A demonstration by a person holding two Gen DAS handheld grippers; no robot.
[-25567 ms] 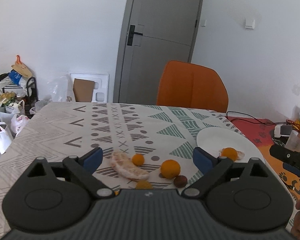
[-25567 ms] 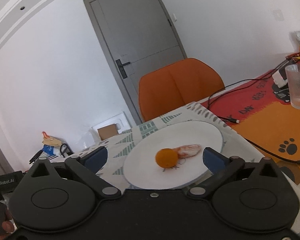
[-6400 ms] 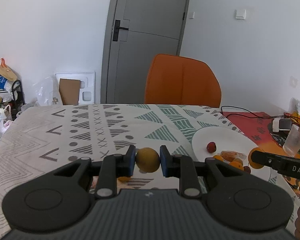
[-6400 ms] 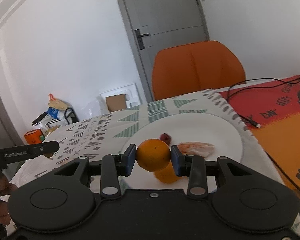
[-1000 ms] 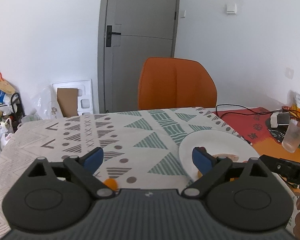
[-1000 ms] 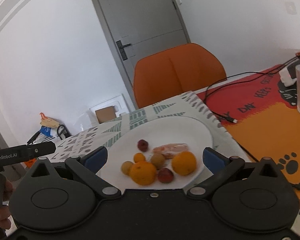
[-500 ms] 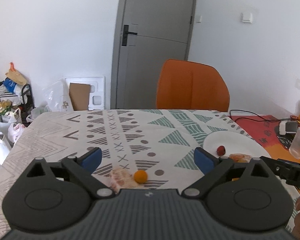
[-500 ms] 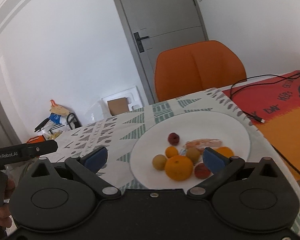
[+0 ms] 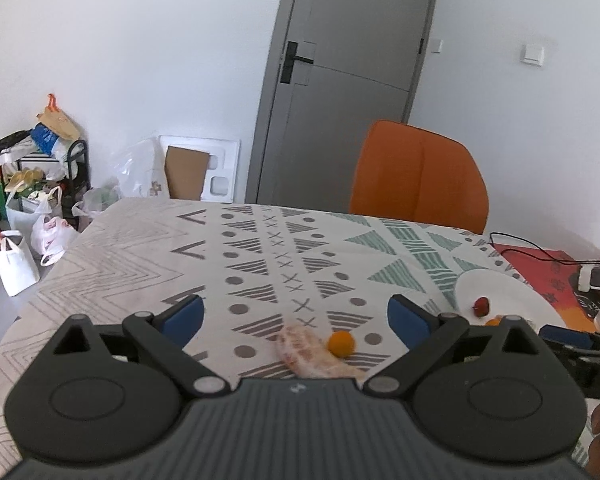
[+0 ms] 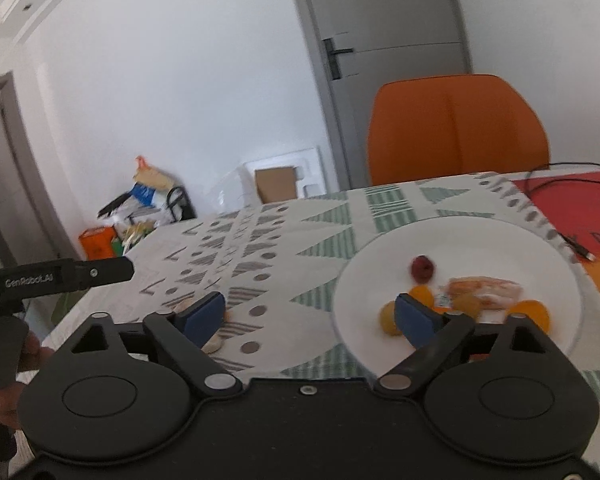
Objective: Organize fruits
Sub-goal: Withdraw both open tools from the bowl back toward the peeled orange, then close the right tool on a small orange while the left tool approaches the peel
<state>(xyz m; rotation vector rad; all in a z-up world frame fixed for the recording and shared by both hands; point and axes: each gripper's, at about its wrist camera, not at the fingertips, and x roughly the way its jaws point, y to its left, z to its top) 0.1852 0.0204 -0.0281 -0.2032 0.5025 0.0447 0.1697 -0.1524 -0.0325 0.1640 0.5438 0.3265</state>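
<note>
Swinging back from the plate (image 10: 540, 240), the left gripper (image 9: 296, 316), spread and empty, faced the last small orange (image 9: 341, 343) and peeled segment (image 9: 304, 350) on the counter (image 9: 140, 248)

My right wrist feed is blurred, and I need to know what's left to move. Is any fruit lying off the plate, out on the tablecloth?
Observer: Yes. The left wrist view shows a small orange fruit on the tablecloth, well off the white plate.
Operator: Anything next to it?
Observer: A peeled citrus piece lies close against its left side.
Operator: Is the left claw holding anything?
Observer: No. The left claw is open and empty, and both pieces lie ahead of it, between its fingers.
</note>
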